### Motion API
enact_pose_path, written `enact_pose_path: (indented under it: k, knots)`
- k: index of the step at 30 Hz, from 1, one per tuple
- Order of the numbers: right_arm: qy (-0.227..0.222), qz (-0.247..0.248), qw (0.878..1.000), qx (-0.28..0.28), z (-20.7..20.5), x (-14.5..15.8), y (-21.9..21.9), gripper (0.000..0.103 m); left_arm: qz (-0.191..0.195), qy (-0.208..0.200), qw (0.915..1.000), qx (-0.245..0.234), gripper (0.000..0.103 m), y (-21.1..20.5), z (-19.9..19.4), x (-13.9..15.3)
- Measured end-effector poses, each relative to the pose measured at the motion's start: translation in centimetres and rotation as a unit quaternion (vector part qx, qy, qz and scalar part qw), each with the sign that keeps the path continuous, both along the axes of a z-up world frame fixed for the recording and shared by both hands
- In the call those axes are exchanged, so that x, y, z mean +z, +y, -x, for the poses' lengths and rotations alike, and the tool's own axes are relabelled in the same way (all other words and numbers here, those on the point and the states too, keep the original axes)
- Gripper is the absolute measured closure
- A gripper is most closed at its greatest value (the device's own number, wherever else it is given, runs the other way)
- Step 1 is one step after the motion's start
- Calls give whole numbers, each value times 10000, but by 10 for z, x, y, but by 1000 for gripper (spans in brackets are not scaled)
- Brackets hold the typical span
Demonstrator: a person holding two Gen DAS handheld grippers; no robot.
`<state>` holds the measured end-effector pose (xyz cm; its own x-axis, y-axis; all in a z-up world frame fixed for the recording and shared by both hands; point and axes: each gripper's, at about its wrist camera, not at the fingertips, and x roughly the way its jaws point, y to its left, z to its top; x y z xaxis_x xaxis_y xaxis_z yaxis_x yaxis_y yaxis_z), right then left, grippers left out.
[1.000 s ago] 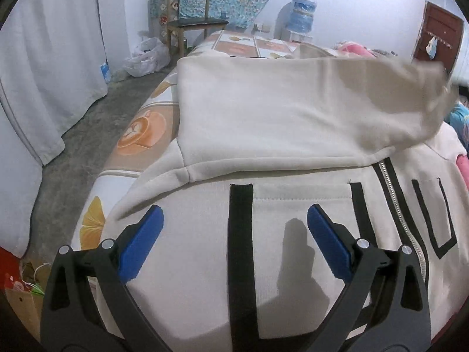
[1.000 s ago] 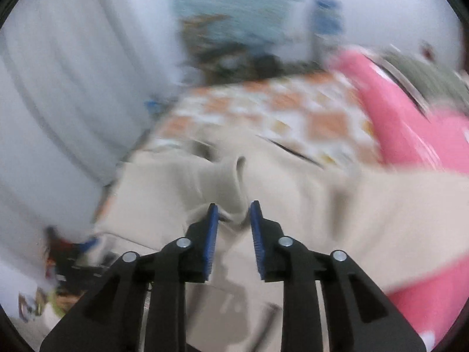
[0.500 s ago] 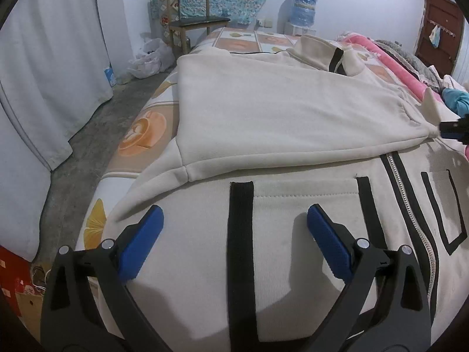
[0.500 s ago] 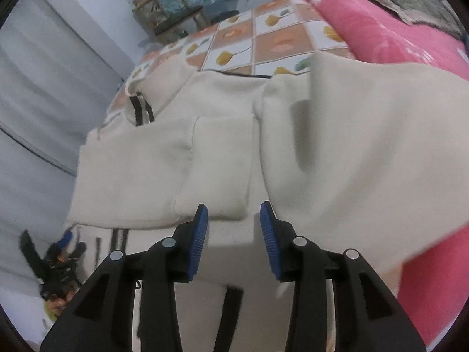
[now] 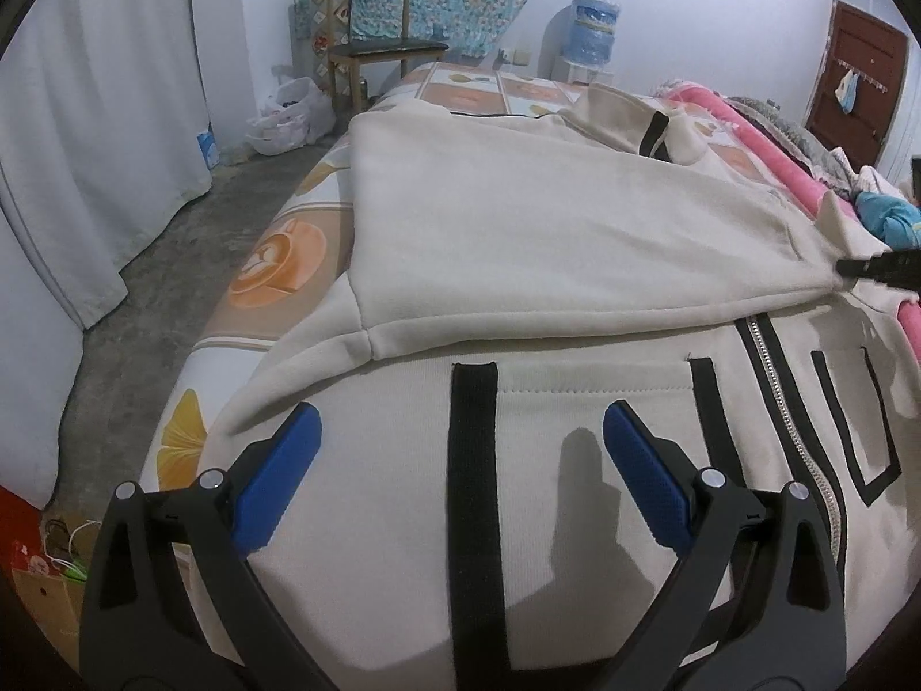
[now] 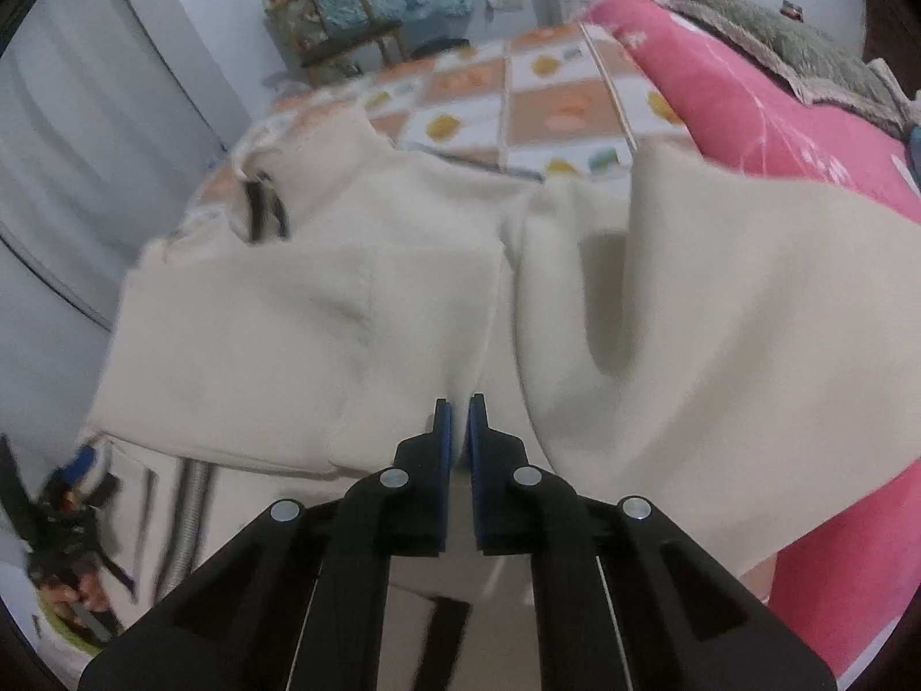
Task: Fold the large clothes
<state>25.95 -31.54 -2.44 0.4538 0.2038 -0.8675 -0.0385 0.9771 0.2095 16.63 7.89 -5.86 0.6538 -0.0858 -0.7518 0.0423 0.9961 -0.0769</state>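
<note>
A cream zip-up jacket (image 5: 575, 432) with black stripes lies front up on the bed. Its left sleeve (image 5: 547, 247) is folded across the chest. My left gripper (image 5: 460, 449) is open and empty, hovering over the jacket's lower front near a black stripe. My right gripper (image 6: 459, 420) has its blue pads nearly together over the cream cloth (image 6: 357, 345); no cloth shows between them. The other sleeve (image 6: 719, 345) bulges to the right. The right gripper's black tip (image 5: 880, 268) shows at the right edge of the left wrist view, at the sleeve cuff.
The bed has a patterned sheet (image 5: 276, 270) and a pink blanket (image 6: 748, 132) along its far side. A wooden chair (image 5: 368, 52), a plastic bag (image 5: 288, 115) and a water bottle (image 5: 593, 29) stand past the bed. White curtains (image 5: 86, 144) hang on the left.
The right gripper laid the sleeve across the chest, let it go, then narrowed its jaws and drew back a little. The left gripper stayed still and open.
</note>
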Motion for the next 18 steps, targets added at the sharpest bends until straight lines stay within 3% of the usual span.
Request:
enact_pose_path:
  k: [2, 6, 11, 15, 18]
  knots:
    - [140, 4, 9999, -88, -4, -15, -1, 97, -3, 7, 10000, -3, 8, 0, 0, 0]
    - [132, -75, 9997, -164, -4, -9, -5, 97, 10, 6, 10000, -2, 8, 0, 1, 0]
    - [-281, 567, 9977, -247, 6, 19, 3, 93, -12, 9, 10000, -6, 8, 0, 0, 0]
    - [-468, 400, 9981, 76, -5, 28, 18, 93, -69, 23, 10000, -17, 8, 0, -1, 0]
    - [-515, 360, 9968, 498, -15, 21, 39, 81, -66, 7, 10000, -19, 8, 1, 0, 0]
